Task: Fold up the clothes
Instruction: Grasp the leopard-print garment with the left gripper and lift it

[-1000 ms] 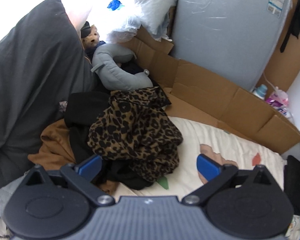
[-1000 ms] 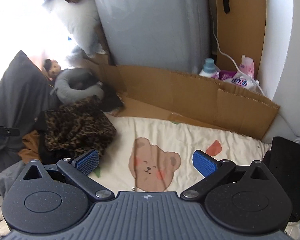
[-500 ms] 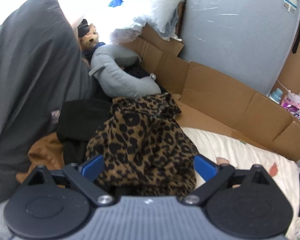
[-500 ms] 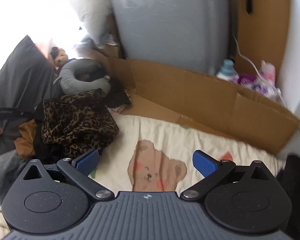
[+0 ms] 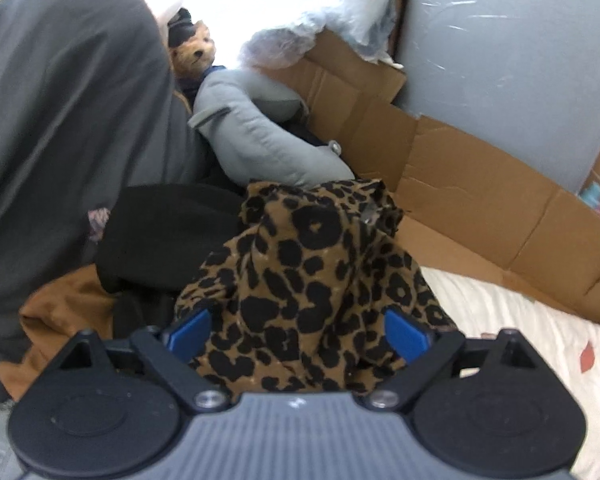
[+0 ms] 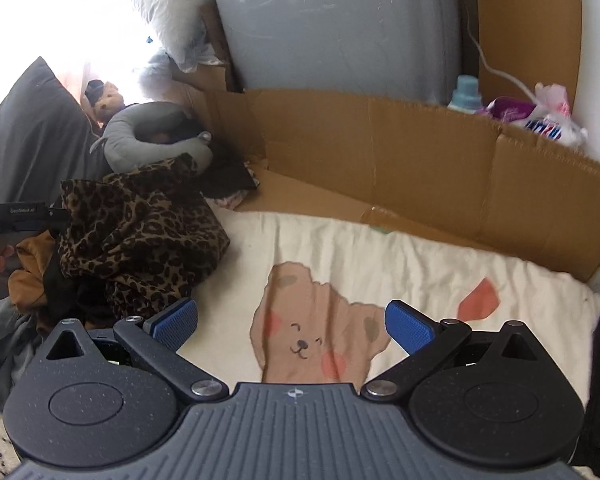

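Note:
A crumpled leopard-print garment (image 5: 312,276) lies on top of a pile with a black garment (image 5: 168,232) and a brown garment (image 5: 64,320). My left gripper (image 5: 298,334) is open, its blue pads either side of the leopard cloth, which fills the gap between them. In the right wrist view the leopard garment (image 6: 140,232) lies at the left. My right gripper (image 6: 292,322) is open and empty over the cream bear-print blanket (image 6: 380,260). The left gripper (image 6: 20,216) shows at the left edge.
A grey neck pillow (image 5: 260,140) and a teddy bear (image 5: 194,50) lie behind the pile. A dark grey pillow (image 5: 68,100) stands at the left. Cardboard (image 6: 420,168) lines the blanket's far edge, with a grey mattress (image 6: 340,28) and detergent bottles (image 6: 466,94) behind.
My left gripper has moved forward onto the leopard garment, which now sits between its open fingers. My right gripper has shifted slightly closer to the blanket and stays open.

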`<state>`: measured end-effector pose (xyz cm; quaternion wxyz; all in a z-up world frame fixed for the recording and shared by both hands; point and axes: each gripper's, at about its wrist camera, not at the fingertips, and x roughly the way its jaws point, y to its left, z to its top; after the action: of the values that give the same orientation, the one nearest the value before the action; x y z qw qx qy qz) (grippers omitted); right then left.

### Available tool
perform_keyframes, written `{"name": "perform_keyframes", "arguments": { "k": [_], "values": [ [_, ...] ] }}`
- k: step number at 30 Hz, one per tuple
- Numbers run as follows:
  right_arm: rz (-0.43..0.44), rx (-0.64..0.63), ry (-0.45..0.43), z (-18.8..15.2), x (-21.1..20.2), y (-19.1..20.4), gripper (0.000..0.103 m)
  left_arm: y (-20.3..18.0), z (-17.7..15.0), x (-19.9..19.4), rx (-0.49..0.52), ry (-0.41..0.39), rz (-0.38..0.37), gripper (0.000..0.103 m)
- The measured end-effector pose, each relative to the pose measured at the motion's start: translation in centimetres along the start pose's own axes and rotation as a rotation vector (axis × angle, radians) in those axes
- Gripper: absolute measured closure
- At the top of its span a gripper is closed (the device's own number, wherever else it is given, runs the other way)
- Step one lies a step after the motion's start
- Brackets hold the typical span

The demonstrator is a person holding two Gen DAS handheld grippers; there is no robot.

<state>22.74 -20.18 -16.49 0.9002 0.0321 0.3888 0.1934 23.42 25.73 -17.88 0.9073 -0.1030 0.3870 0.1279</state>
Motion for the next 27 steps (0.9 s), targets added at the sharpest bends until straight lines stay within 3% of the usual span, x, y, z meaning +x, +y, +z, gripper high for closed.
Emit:
{"name": "perform_keyframes", "arguments": {
  "k": [5, 8, 11, 13, 16, 18, 27],
  "values": [
    [0.035, -0.027, 0.003, -1.5, 2.0, 1.2, 0.001, 0.6, -0.3, 1.8, -0.051, 0.017, -0.016, 0.014],
    [0.097, -0.019, 0.011, -2.6, 3.2, 1.7, 0.001, 0.6, -0.4, 2.7, -0.048, 0.011, -0.022, 0.022],
    [0.136, -0.023, 0.024, -4.3, 4.3, 2.3, 0.001, 0.7, -0.2, 3.4, -0.057, 0.006, -0.014, 0.039],
    [0.140, -0.022, 0.043, -5.3, 5.0, 2.5, 0.001, 0.9, 0.0, 3.6, -0.068, 0.002, -0.017, 0.064],
    [0.149, -0.013, 0.056, -6.6, 5.3, 2.6, 0.001, 0.9, -0.1, 3.6, -0.070, -0.004, -0.027, 0.092],
    [0.152, -0.013, 0.060, -7.1, 5.3, 2.6, 0.001, 1.0, -0.2, 3.4, -0.069, -0.011, -0.040, 0.099],
    [0.155, 0.014, 0.064, -7.2, 5.4, 2.2, 0.001, 0.8, -1.4, 0.8, -0.067, -0.034, -0.128, 0.102]
  ]
}}
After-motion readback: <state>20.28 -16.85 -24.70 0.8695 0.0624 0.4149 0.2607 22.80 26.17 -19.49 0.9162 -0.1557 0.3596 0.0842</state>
